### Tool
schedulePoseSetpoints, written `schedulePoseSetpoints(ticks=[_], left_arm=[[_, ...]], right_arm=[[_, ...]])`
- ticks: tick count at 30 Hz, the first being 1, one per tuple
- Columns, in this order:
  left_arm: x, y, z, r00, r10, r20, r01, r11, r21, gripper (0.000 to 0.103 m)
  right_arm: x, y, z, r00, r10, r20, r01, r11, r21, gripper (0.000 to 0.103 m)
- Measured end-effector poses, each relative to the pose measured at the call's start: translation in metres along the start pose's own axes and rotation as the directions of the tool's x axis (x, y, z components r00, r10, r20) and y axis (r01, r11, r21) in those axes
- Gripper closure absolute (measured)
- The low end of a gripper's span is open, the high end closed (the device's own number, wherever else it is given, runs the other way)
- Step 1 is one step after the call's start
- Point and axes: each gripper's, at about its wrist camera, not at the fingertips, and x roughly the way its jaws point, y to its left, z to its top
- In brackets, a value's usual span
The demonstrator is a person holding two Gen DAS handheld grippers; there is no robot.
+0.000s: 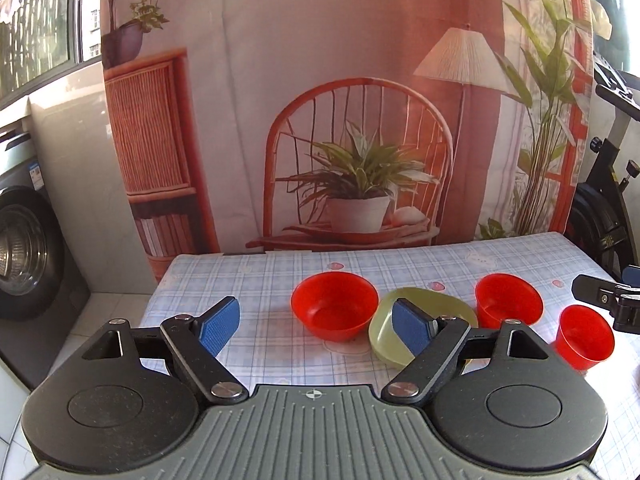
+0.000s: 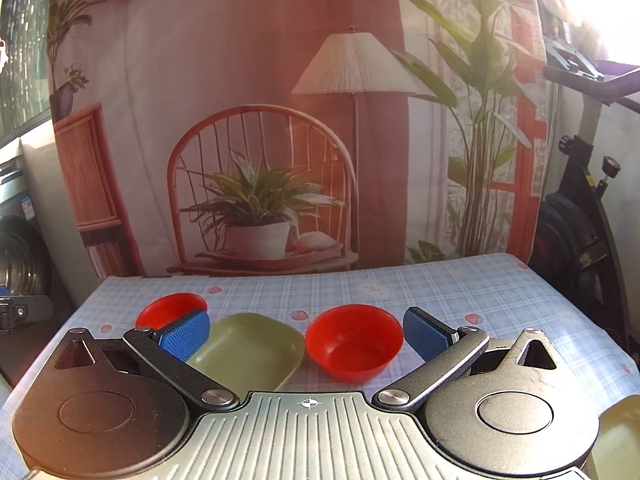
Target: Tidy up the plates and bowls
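Grippers both gape empty; only left wrist view shows third red bowl [image 1: 585, 338].

1. Blue plaid tablecloth [image 1: 256, 280] with small pink prints covers the table.
2. Printed backdrop [image 1: 320, 100] hangs behind it: rattan chair, potted plant, floor lamp, wicker cabinet.
3. Washing machine [image 1: 24, 248] at left, below a window [image 1: 40, 20].
4. Exercise bike [image 2: 588, 200] at right, beside the table.
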Motion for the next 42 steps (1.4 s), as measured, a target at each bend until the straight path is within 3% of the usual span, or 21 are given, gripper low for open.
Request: schedulePoseSetpoints(ticks=[3, 7, 9, 14, 19, 24, 27, 34, 37, 42], left_arm=[[0.019, 0.001, -0.019, 0.998, -0.002, -0.067, 0.002, 1.0, 0.0, 0.018], [0.038, 0.004, -0.045, 0.986, -0.027, -0.164, 0.026, 1.0, -0.007, 0.021], [0.044, 0.007, -0.062, 0.976, -0.046, -0.211, 0.042, 0.999, -0.027, 0.021], [0.059, 0.009, -0.097, 0.944, -0.1, -0.315, 0.077, 0.993, -0.085, 0.026], [0.072, 0.01, -0.122, 0.898, -0.175, -0.403, 0.116, 0.979, -0.167, 0.036], [0.071, 0.003, -0.126, 0.893, -0.201, -0.402, 0.143, 0.975, -0.169, 0.039], [0.071, -0.001, -0.126, 0.888, -0.214, -0.407, 0.154, 0.972, -0.176, 0.053], [0.072, -0.009, -0.131, 0.874, -0.25, -0.418, 0.181, 0.963, -0.198, 0.072], [0.07, -0.007, -0.133, 0.873, -0.268, -0.408, 0.192, 0.957, -0.217, 0.088], [0.067, -0.007, -0.133, 0.881, -0.278, -0.383, 0.204, 0.954, -0.221, 0.092]], right_arm=[[0.014, 0.005, -0.012, 0.999, 0.007, -0.04, -0.009, 0.999, -0.037, 0.004], [0.03, 0.0, -0.031, 0.994, 0.04, -0.104, -0.04, 0.999, 0.001, 0.011], [0.038, -0.002, -0.041, 0.987, 0.063, -0.146, -0.065, 0.998, -0.006, 0.024], [0.053, -0.004, -0.07, 0.965, 0.107, -0.24, -0.114, 0.993, -0.014, 0.041], [0.06, 0.002, -0.089, 0.935, 0.154, -0.32, -0.164, 0.986, -0.006, 0.056], [0.064, 0.011, -0.102, 0.914, 0.171, -0.368, -0.193, 0.981, -0.025, 0.067], [0.062, 0.013, -0.102, 0.915, 0.17, -0.367, -0.197, 0.98, -0.037, 0.069], [0.059, 0.011, -0.105, 0.9, 0.199, -0.387, -0.223, 0.975, -0.017, 0.069], [0.058, 0.01, -0.106, 0.895, 0.209, -0.393, -0.231, 0.973, -0.01, 0.069], [0.057, 0.013, -0.11, 0.88, 0.235, -0.413, -0.263, 0.965, -0.01, 0.088]])
